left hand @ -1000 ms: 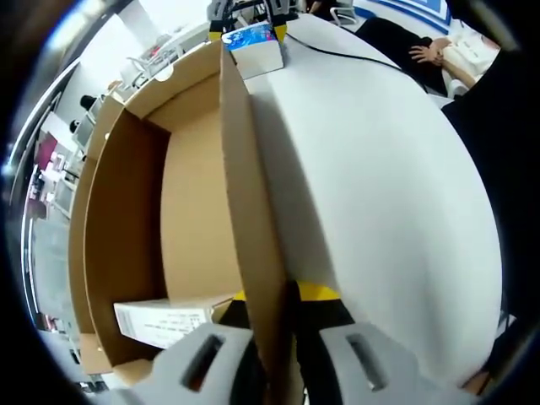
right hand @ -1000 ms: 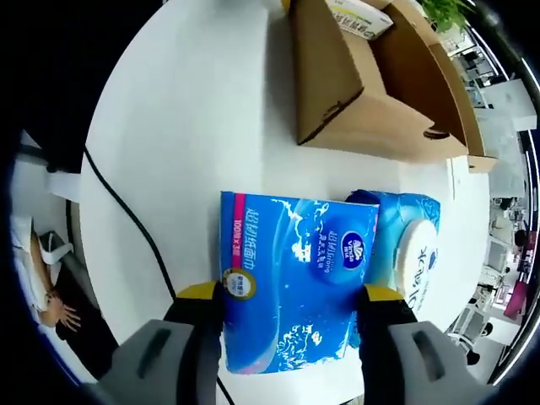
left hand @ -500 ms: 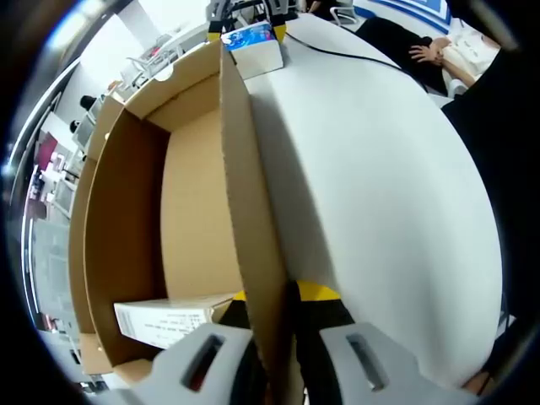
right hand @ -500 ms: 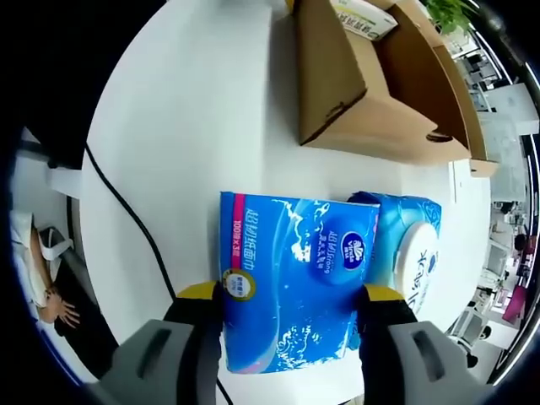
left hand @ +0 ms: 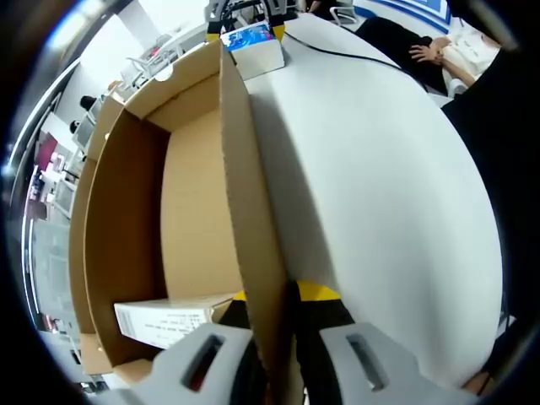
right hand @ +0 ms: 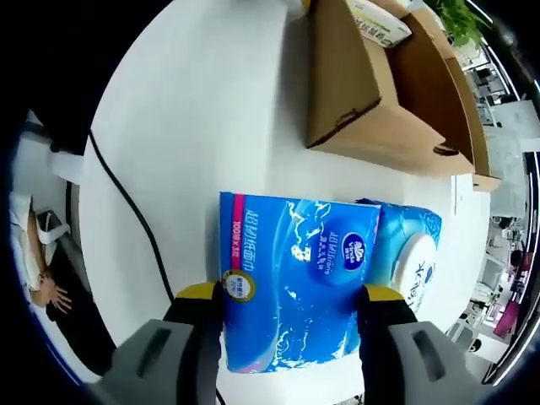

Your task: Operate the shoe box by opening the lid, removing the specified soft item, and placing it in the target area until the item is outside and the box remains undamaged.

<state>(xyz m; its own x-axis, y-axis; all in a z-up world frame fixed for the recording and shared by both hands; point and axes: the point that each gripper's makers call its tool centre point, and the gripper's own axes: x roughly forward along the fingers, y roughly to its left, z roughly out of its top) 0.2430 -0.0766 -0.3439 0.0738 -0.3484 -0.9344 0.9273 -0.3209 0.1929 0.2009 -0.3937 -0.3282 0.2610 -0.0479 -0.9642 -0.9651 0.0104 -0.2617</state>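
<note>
The shoe box (left hand: 169, 245) is already standing open on the white table (left hand: 380, 186), and the soft item, a blue tissue pack (right hand: 291, 291), is already outside of it, so I judge that the task is nearly finished. What seems to be remaining is to set the pack down in the target area and release it; the pictures are not showing whether it is touching the table yet. The right gripper (right hand: 291, 325) is clamping the pack between its two jaws, above the table and near to the box corner, just beside a second blue packet with a round white lid (right hand: 413, 261). The left gripper (left hand: 278, 337) is pinching the upright side wall of the box, one jaw inside and one outside. In the right gripper view the pack's long axis is running along the jaws, and its printed face is turning toward the camera. A small white carton (left hand: 164, 319) is lying inside the box.
</note>
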